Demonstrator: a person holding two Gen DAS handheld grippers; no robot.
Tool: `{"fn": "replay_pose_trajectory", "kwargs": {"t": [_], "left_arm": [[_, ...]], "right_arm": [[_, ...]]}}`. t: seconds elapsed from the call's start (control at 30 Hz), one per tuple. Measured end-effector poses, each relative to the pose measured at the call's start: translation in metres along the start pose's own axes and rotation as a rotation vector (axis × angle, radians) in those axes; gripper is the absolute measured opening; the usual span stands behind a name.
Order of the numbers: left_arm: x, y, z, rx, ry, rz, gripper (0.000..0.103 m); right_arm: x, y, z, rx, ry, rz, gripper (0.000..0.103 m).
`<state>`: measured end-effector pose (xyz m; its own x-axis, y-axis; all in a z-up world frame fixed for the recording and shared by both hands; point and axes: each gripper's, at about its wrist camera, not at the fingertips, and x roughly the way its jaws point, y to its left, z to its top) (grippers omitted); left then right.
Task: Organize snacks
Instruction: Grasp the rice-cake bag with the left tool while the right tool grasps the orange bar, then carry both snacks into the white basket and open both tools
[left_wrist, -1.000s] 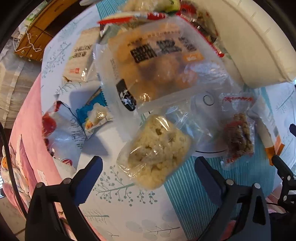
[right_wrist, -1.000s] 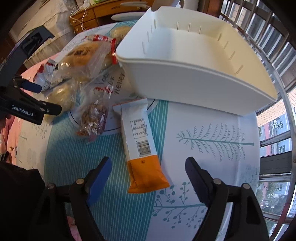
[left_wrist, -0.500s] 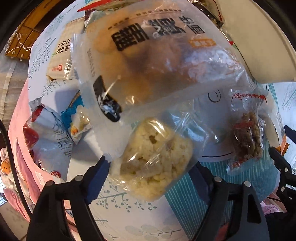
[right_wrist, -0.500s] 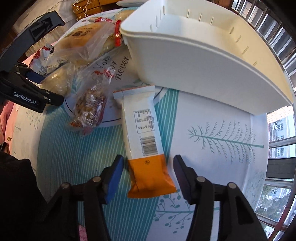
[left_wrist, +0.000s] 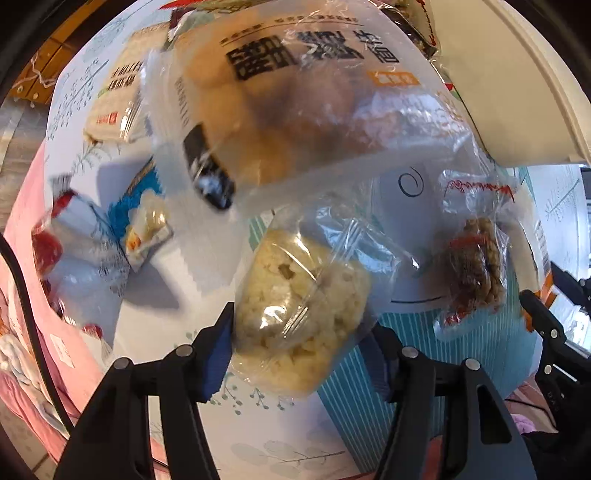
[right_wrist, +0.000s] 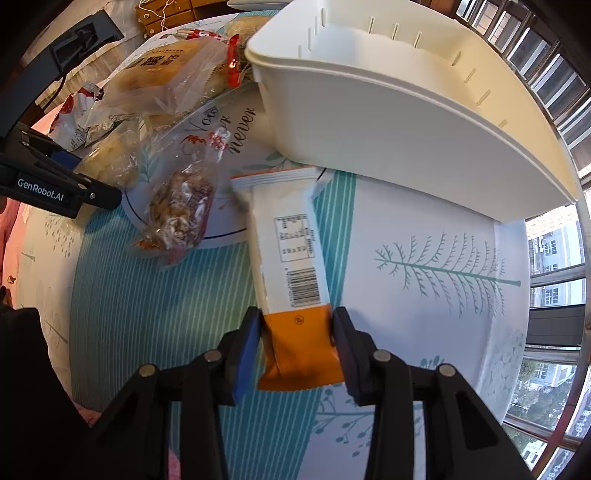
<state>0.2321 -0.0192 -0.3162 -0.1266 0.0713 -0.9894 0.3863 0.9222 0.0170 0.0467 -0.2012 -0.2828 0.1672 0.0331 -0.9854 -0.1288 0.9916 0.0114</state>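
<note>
Closing now, both sets of jaws. L gripper (left_wrist: 301, 341): jaws narrowing w/ the pale puffed-rice cake pack (left_wrist: 301, 306) between them; L pad looks to touch its wrapper, R pad sits behind the film, so can't tell if I've got a firm pinch yet. Pack lies on the patterned tablecloth (left_wrist: 258, 443), just below the big clear bread bag (left_wrist: 306, 107). Far L of it: small blue sachet (left_wrist: 142, 221) & a red/white bag (left_wrist: 70, 254). To its R: small clear bag of brown nut clusters (left_wrist: 476, 266), apart from the rice cake.

R gripper (right_wrist: 297, 343): jaws closing, pads pressed on both sides of the orange end of the white/orange bar pack (right_wrist: 291, 258), which lies flat on the cloth, far end just short of the empty white bin (right_wrist: 406, 122). Nut bag sits just L of the bar.
</note>
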Motion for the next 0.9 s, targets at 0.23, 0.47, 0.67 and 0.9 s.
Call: {"fn": "replay_pose_trajectory", "kwargs": {"t": [0.23,0.47,0.67,0.9], "left_arm": [[-0.013,0.019,-0.02,-0.032,-0.041,-0.03,0.06],[-0.041,0.033,-0.068,-0.07,-0.142,-0.065,0.06],[-0.069,0.037,-0.132,-0.108,-0.26,-0.119,0.06],[-0.096,0.02,-0.157,-0.122,-0.326,-0.145,0.06]], "right_arm": [[-0.01,0.017,-0.011,0.052,-0.004,0.01,0.033],[-0.038,0.032,-0.026,0.097,-0.063,0.009,0.033],[-0.08,0.038,-0.048,0.149,-0.148,0.011,0.032],[-0.119,0.025,-0.061,0.186,-0.241,-0.005,0.032]]}}
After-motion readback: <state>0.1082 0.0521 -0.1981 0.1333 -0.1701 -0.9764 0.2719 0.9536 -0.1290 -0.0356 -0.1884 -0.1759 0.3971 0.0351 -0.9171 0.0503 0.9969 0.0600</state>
